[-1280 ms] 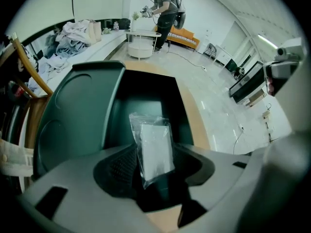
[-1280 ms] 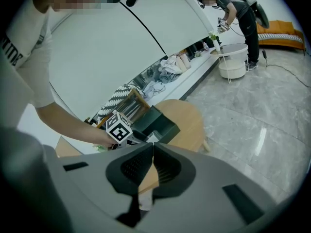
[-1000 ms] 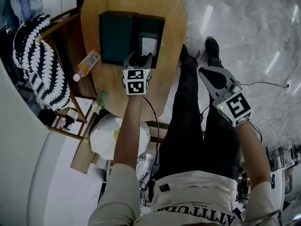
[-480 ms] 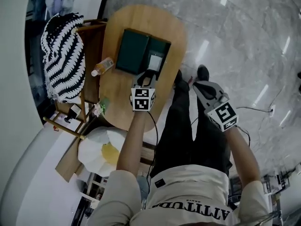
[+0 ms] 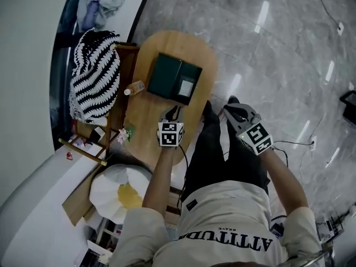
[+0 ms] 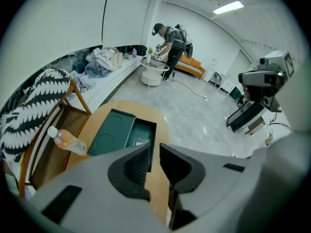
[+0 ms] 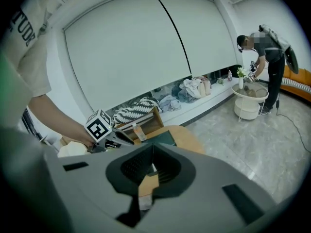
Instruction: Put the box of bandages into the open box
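The dark green open box [image 5: 177, 81] lies on the round wooden table [image 5: 150, 115], its lid [image 6: 111, 132] folded out to the left. The small pale box of bandages [image 5: 186, 86] [image 6: 140, 141] rests inside the base. My left gripper [image 5: 172, 112] [image 6: 154, 147] hovers over the near part of the table, short of the box. Its jaws are closing, a narrow gap still shows, and nothing is between them. My right gripper [image 5: 229, 109] [image 7: 151, 147] hangs off the table to the right, above the person's legs, shut and empty.
A plastic bottle [image 5: 135, 87] [image 6: 68, 141] lies at the table's left edge. A wooden chair with a black-and-white striped cloth [image 5: 94, 82] stands to the left. A white round bag [image 5: 119, 188] sits near the person. Another person [image 6: 167, 42] works at a far white table.
My left gripper has drawn back from the green box toward the table's near edge, and its jaws have narrowed. The head view has pulled up and away. The bandage box stays inside.
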### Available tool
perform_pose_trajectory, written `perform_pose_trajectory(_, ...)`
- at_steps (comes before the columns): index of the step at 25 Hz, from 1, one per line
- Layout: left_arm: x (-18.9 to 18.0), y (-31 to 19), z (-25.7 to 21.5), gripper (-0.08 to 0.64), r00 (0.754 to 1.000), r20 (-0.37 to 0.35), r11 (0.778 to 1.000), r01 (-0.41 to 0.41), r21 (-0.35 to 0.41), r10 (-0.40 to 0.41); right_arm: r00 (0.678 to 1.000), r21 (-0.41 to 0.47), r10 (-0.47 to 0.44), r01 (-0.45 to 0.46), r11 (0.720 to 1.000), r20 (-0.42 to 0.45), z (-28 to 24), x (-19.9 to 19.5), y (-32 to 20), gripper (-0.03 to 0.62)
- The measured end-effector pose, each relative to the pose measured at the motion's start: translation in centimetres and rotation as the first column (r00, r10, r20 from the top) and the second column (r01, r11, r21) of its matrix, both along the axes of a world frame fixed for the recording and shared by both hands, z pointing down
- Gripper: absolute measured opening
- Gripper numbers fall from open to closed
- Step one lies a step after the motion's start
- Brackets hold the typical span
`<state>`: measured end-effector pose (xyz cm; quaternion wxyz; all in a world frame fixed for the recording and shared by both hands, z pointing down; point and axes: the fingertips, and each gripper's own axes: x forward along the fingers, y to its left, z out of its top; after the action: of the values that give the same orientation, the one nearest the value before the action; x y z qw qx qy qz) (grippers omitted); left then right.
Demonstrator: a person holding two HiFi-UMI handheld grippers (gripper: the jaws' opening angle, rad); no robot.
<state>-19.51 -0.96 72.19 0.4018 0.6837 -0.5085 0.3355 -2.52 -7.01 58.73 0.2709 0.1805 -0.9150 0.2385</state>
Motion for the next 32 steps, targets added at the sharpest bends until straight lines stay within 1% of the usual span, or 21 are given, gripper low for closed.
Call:
perform_pose_trajectory(6,0.1,1.2,-5.3,0.070,0.999,-0.042,0.998,0.024,0.051,-0.022,1.000,0.041,0.005,-0.005,0.999,0.002,-4.8,-0.3,0.5,0.021)
perform_pose_trajectory(10,0.0,1.4,-8.6,0.043,0.997,-0.061,0.994,0.044,0.096,-0.038,1.000,0.067,0.011,-0.013,0.998,0.017,-7.8,-0.7,0.8,0.021)
perform_pose_trajectory(13,0.0,2.2,-10.9,0.032,0.995,-0.089,0.990,0.061,0.124,-0.050,1.000,0.105,-0.007,0.006,0.994,0.009,-9.6,-0.9,2.0,0.021)
perform_pose_trajectory(17,0.3,3.2,-13.7,0.021,0.988,-0.131,0.980,0.100,0.171,-0.078,0.999,0.158,-0.043,0.044,0.987,-0.008,-11.8,-0.7,2.8,0.021)
perform_pose_trajectory(20,0.1,3.8,-16.0,0.021,0.984,-0.140,0.965,0.137,0.224,-0.107,0.998,0.191,-0.061,0.060,0.980,-0.002,-13.9,-0.4,2.9,0.021)
perform_pose_trajectory(22,0.1,4.0,-17.8,0.021,0.983,-0.133,0.948,0.161,0.276,-0.128,0.997,0.210,-0.075,0.073,0.975,0.006,-15.0,-0.2,3.0,0.021)
perform_pose_trajectory(24,0.2,4.3,-19.9,0.021,0.980,-0.129,0.922,0.190,0.338,-0.154,0.995,0.225,-0.094,0.088,0.970,0.014,-16.0,0.1,3.1,0.021)
perform_pose_trajectory(28,1.2,5.1,-24.9,0.021,0.967,-0.154,0.850,0.254,0.461,-0.205,0.989,0.267,-0.145,0.132,0.955,0.031,-18.0,1.0,3.4,0.021)
perform_pose_trajectory(32,2.8,6.7,-28.7,0.021,0.938,-0.190,0.774,0.346,0.530,-0.289,0.983,0.289,-0.171,0.144,0.946,0.068,-20.1,3.1,3.8,0.021)
